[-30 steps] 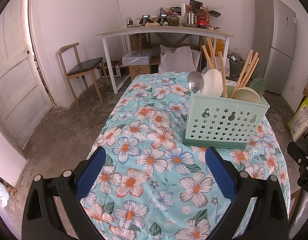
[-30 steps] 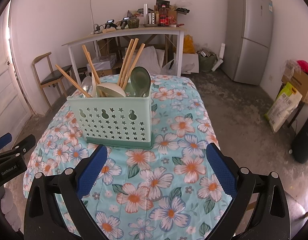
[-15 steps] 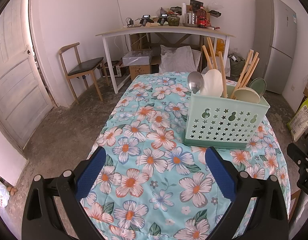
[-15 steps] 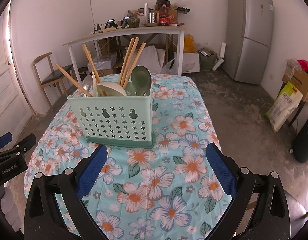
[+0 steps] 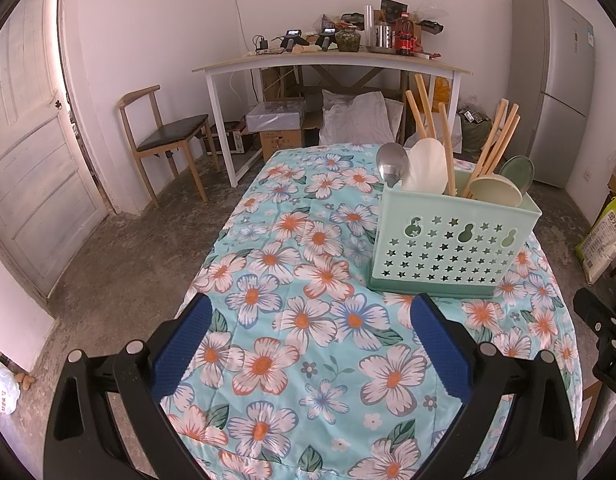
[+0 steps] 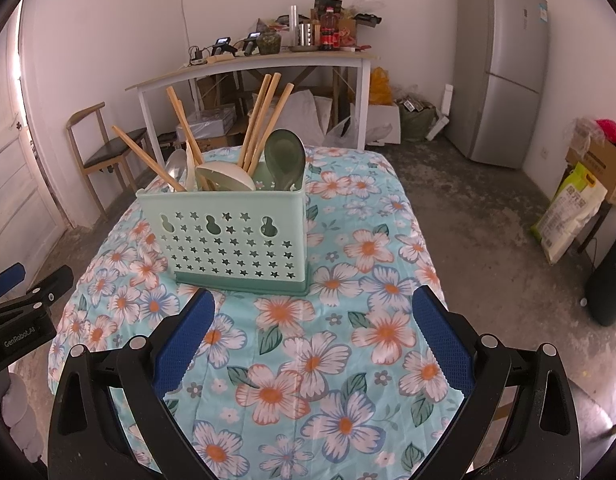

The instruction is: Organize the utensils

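Already both blue-padded grippers hover agape and empty over the floral tablecloth.
Left gripper has the mint-green perforated plastic utensil caddy at two o'clock; right gripper at eleven. Snagging the leaning wooden chopsticks could probably tip it.

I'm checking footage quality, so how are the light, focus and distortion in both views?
Left wrist view: even daylight, brightest along the door edge; sharp focus; fisheye bows the white table and fridge. Right wrist view: same soft light, faint shadow under the caddy, no glare, dark vignette in the corners.
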The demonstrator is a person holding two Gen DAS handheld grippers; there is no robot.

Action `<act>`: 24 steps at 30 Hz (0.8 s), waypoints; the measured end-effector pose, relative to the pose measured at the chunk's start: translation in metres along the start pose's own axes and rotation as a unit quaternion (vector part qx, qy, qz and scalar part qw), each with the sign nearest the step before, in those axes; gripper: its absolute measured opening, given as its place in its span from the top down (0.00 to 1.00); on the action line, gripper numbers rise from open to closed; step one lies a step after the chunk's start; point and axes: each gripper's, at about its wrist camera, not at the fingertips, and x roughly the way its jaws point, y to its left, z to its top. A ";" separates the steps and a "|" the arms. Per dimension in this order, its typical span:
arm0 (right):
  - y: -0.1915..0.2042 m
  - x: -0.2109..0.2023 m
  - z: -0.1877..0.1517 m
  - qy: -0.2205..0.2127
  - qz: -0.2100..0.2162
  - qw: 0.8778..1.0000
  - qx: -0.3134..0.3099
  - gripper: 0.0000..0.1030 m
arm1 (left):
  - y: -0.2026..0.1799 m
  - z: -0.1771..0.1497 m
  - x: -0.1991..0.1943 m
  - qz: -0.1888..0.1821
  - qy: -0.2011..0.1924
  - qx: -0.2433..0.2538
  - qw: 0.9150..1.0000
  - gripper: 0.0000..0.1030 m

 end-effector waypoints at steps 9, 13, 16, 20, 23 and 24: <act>0.000 -0.001 0.000 0.001 0.001 1.000 0.000 0.08 | 0.000 0.000 0.000 0.000 0.000 0.000 1.000 0.06; 0.001 0.000 0.000 0.002 0.003 1.000 -0.002 0.08 | 0.000 0.001 0.000 0.001 0.000 0.000 1.000 0.06; 0.002 0.000 0.000 0.002 0.003 1.000 -0.002 0.08 | 0.000 0.001 0.000 0.001 0.000 0.000 1.000 0.06; 0.002 0.000 0.000 0.001 0.003 1.000 -0.003 0.08 | -0.001 0.001 0.000 0.000 0.000 0.001 1.000 0.06; 0.002 0.000 0.001 0.001 0.003 1.000 -0.003 0.08 | -0.001 0.001 0.000 0.000 0.000 0.001 1.000 0.06; 0.002 0.000 0.001 0.002 0.003 1.000 -0.003 0.08 | -0.001 0.001 0.000 0.000 0.000 0.001 1.000 0.06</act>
